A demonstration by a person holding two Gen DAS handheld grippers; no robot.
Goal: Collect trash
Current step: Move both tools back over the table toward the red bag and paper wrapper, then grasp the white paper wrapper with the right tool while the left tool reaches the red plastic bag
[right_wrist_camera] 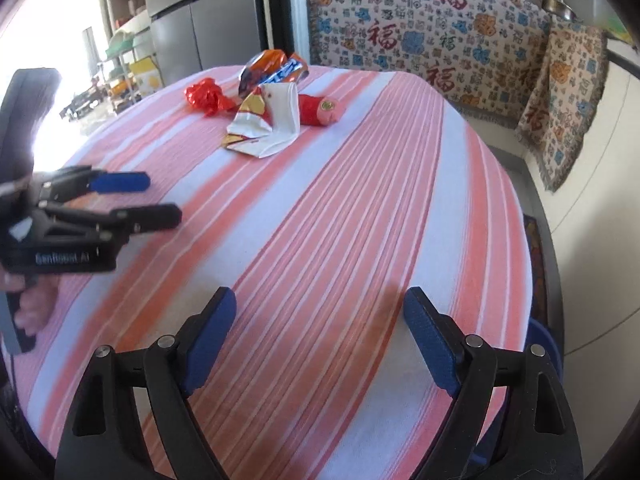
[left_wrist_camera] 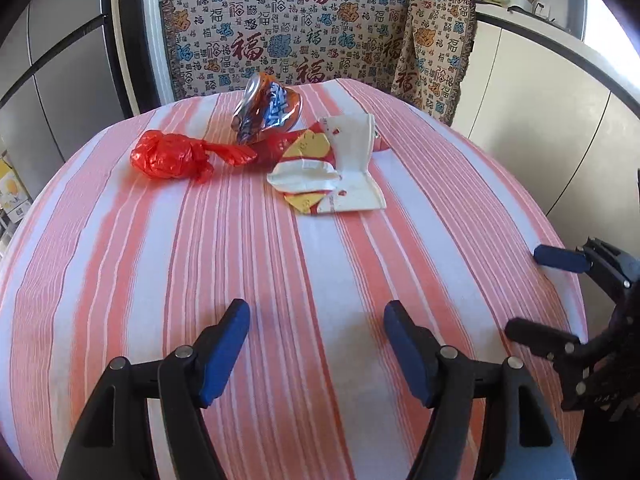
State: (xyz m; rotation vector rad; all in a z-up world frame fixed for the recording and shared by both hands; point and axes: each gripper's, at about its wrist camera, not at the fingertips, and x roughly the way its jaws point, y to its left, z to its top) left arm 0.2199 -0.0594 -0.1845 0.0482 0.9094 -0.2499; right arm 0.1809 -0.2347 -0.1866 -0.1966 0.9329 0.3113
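Trash lies in a cluster at the far side of the striped tablecloth (left_wrist_camera: 200,260): a crumpled red plastic bag (left_wrist_camera: 172,154) (right_wrist_camera: 206,96), an orange and blue foil snack bag (left_wrist_camera: 268,110) (right_wrist_camera: 272,68), a torn white, red and gold paper carton (left_wrist_camera: 332,168) (right_wrist_camera: 266,124) and a red roll (right_wrist_camera: 320,110). My left gripper (left_wrist_camera: 316,312) (right_wrist_camera: 160,197) hovers open over the near cloth, well short of the trash, nothing between its blue pads. My right gripper (right_wrist_camera: 320,298) (left_wrist_camera: 526,290) is open and empty too, over the table's right side.
A patterned blanket (left_wrist_camera: 304,40) hangs behind the table. A grey fridge (right_wrist_camera: 208,20) and shelves stand at the far left. The table edge curves off on the right, with a blue object (right_wrist_camera: 540,344) below it. A hand (right_wrist_camera: 32,308) grips the left tool.
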